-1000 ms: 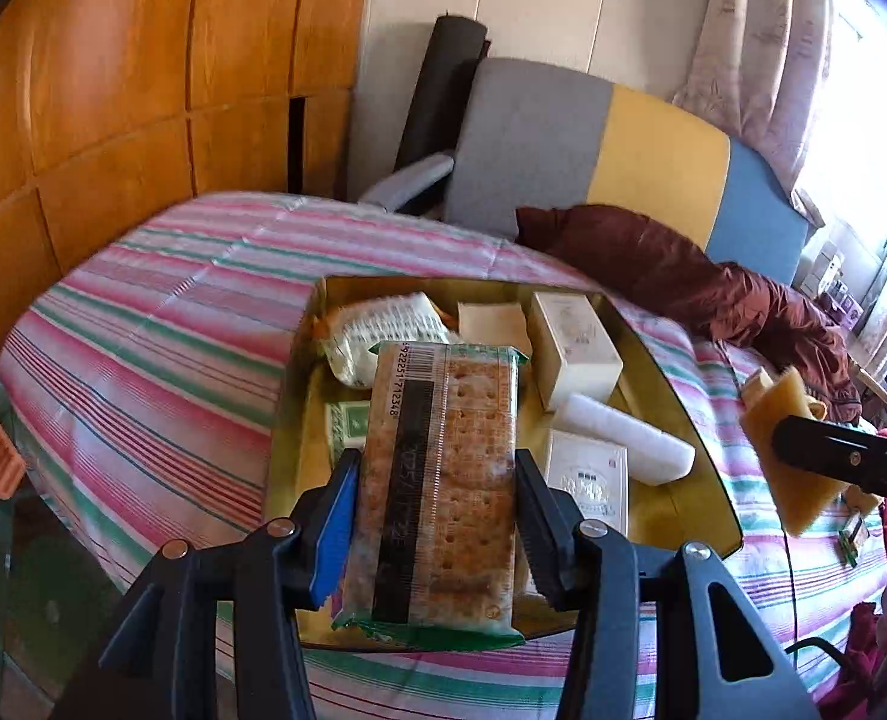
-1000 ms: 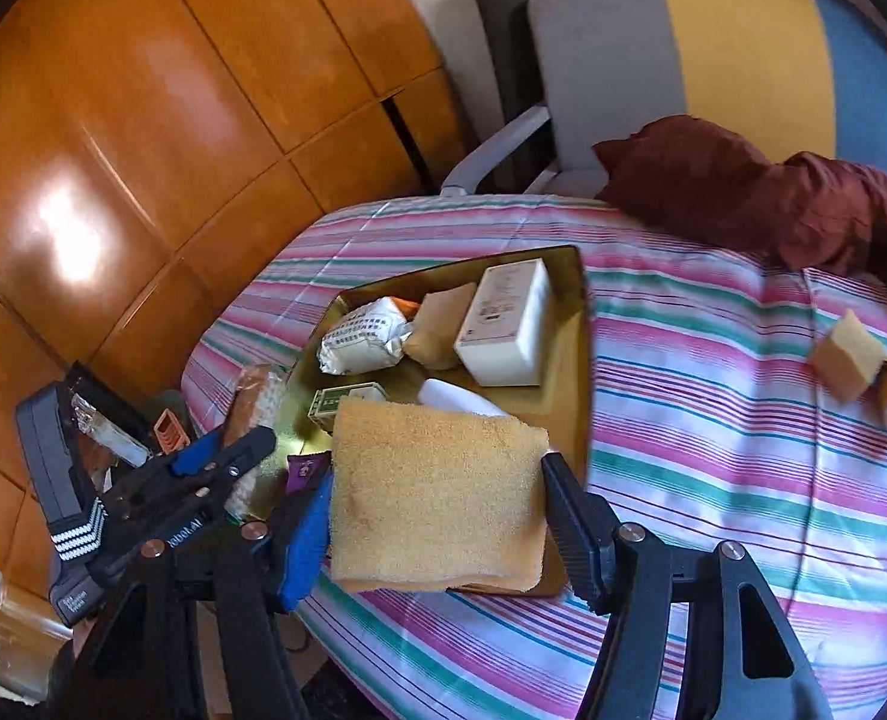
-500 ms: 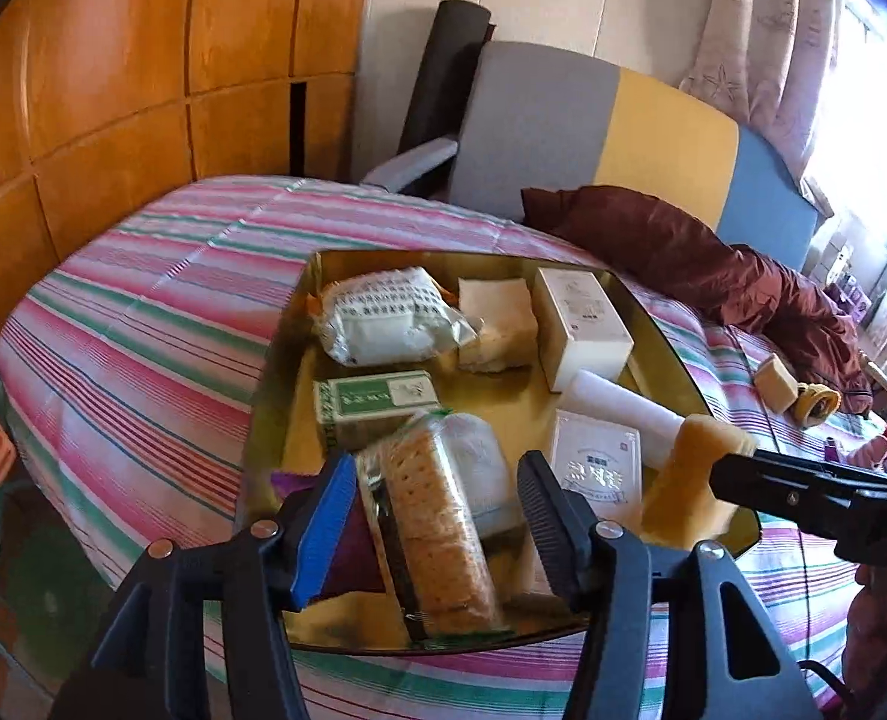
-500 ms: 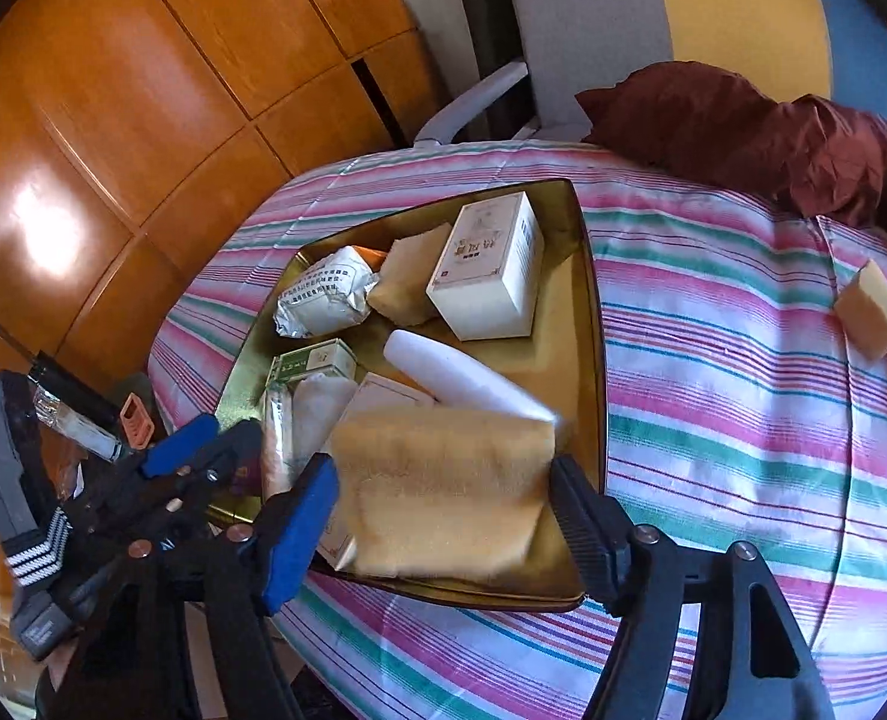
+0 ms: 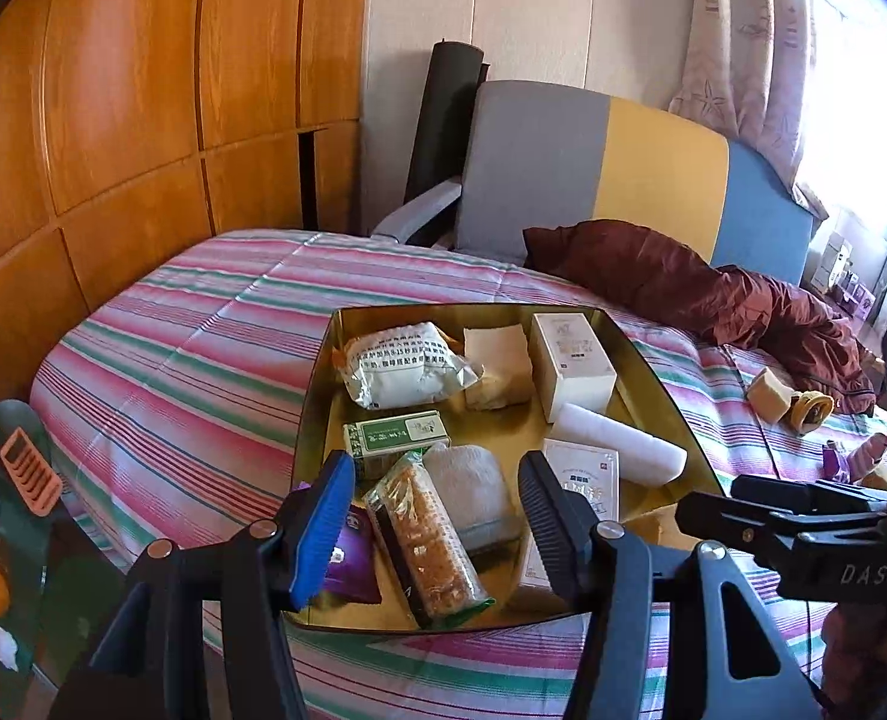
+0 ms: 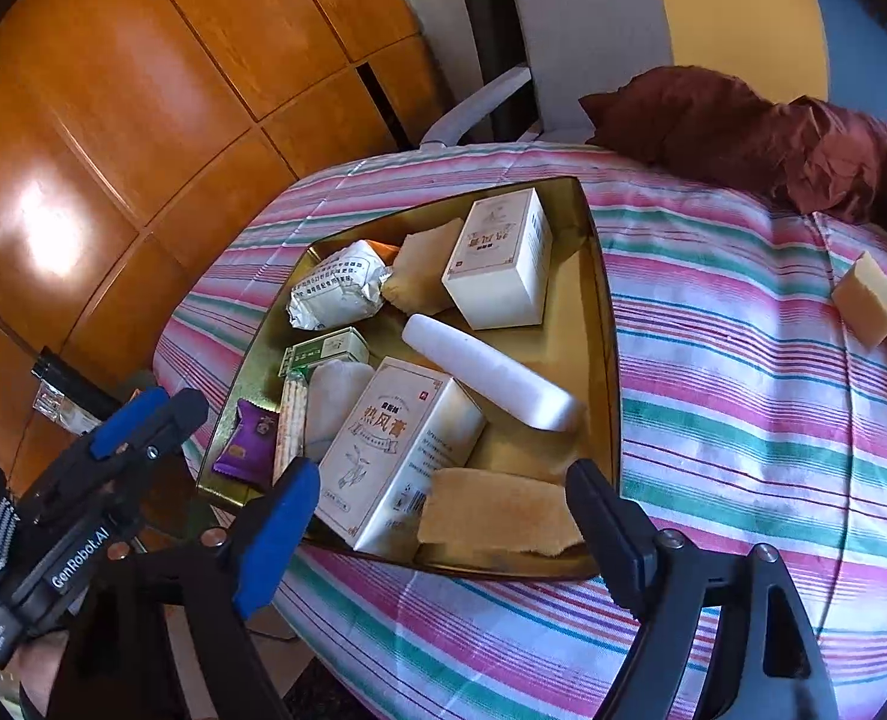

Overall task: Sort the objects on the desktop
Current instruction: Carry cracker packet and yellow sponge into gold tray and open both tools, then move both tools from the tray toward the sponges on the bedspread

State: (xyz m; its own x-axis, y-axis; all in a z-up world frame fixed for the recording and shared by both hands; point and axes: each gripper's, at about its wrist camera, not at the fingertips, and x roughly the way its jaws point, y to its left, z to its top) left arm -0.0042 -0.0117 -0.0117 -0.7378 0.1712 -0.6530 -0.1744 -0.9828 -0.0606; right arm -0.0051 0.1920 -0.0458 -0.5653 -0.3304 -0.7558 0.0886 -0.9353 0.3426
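Holding both grippers spread wide and empty, I see my left gripper (image 5: 434,519) over the crackers (image 5: 428,546) lying in the tray (image 5: 653,378), my right gripper (image 6: 437,525) over the sponge (image 6: 497,519) at its near edge, boxes (image 6: 500,261) beyond.

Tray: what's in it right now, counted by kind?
Boxes: 3 - tall white box, printed white box, green box
Sponges: 2 - back sponge, front sponge
Wrapped packets: 3 - white pouch, cracker pack, purple sachet
White tube: 1
White cloth: 1
Total: 10 in the tray
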